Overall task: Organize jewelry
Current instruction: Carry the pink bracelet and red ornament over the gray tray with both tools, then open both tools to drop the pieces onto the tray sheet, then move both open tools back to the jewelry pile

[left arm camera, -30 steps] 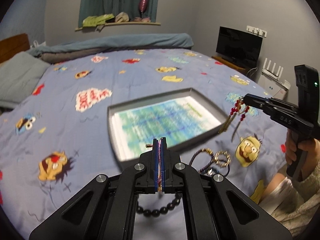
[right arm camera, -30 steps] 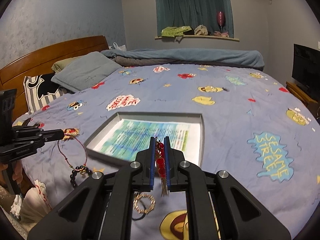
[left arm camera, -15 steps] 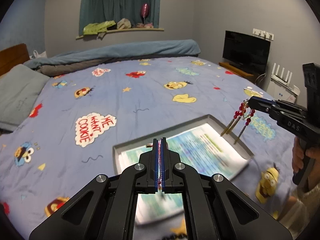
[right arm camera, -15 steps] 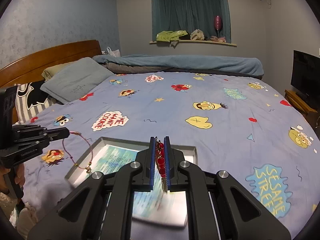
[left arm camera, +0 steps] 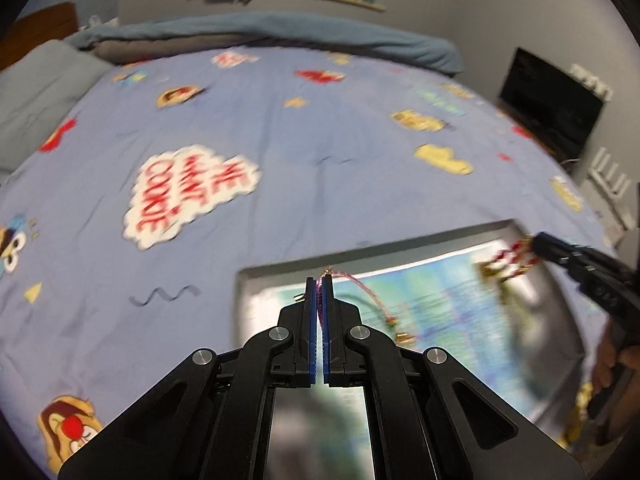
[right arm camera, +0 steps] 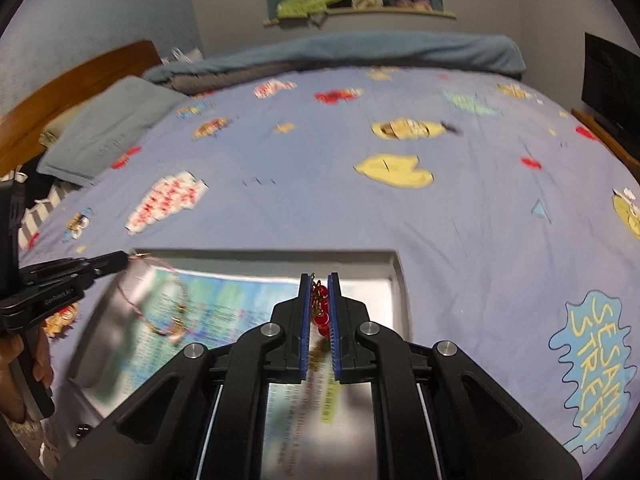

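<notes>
Blue cartoon-print bedspread [right arm camera: 460,216], shallow grey tray [right arm camera: 394,264] at 6 o'clock. Left gripper [left arm camera: 319,280] jaws clamp pink braided cord bracelet [left arm camera: 360,286]; right gripper [right arm camera: 319,278] jaws clamp red-bead gold-chain piece [right arm camera: 320,312]. Both hang over tray; neither released yet, judging mid-task.

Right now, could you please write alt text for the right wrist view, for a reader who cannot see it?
The right gripper is shut on a red-beaded gold chain above a grey tray lined with printed paper, on a blue cartoon bedsheet. At left, the left gripper dangles a red cord bracelet over the tray.
</notes>
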